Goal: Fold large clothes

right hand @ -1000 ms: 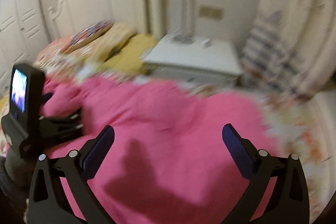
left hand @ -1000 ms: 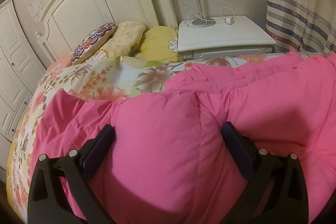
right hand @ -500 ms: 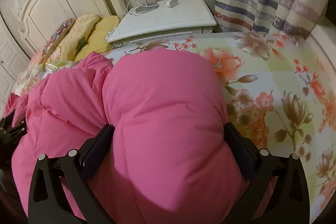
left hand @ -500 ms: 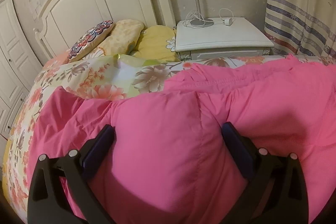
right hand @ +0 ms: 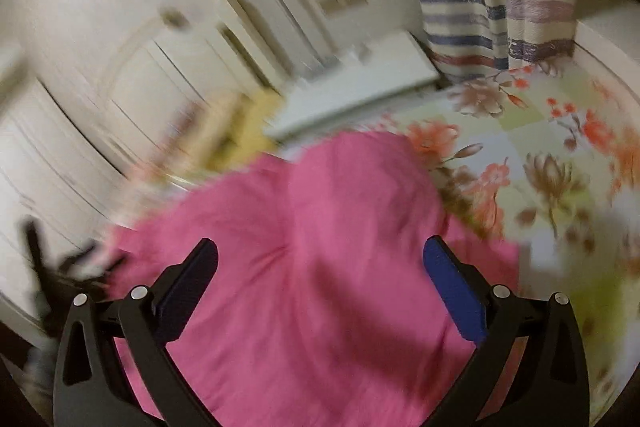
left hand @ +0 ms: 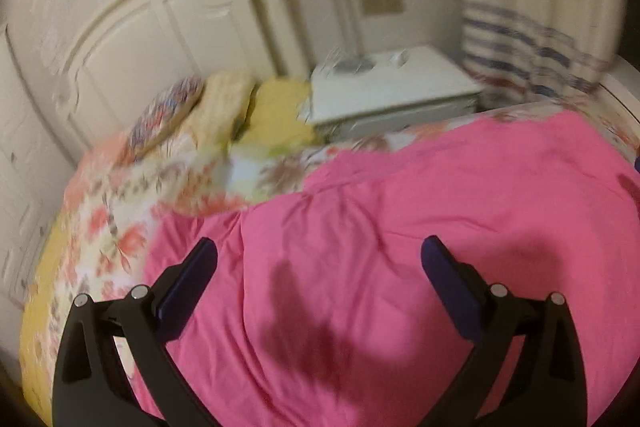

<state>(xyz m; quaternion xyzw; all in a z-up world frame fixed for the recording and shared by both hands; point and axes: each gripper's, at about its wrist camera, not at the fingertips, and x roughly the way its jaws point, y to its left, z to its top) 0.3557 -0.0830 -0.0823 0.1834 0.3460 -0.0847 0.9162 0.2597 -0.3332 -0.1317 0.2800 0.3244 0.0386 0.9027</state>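
A large pink padded garment (left hand: 420, 235) lies spread on the floral bedspread (left hand: 120, 227); it also shows in the right wrist view (right hand: 320, 247). My left gripper (left hand: 320, 267) is open and hovers above the garment's left part, casting a shadow on it, with nothing between its fingers. My right gripper (right hand: 320, 267) is open above the garment's right end, also empty. Both views are blurred by motion.
A white headboard (left hand: 160, 39) and pillows (left hand: 224, 107) are at the back left. A white nightstand (left hand: 392, 95) stands behind the bed, a striped curtain (left hand: 532, 39) to its right. Bare floral bedspread (right hand: 540, 167) lies right of the garment.
Both grippers have lifted up and back off the pink garment, which bulged between their open fingers before. The garment now lies flatter on the bed. Both cameras are moving.
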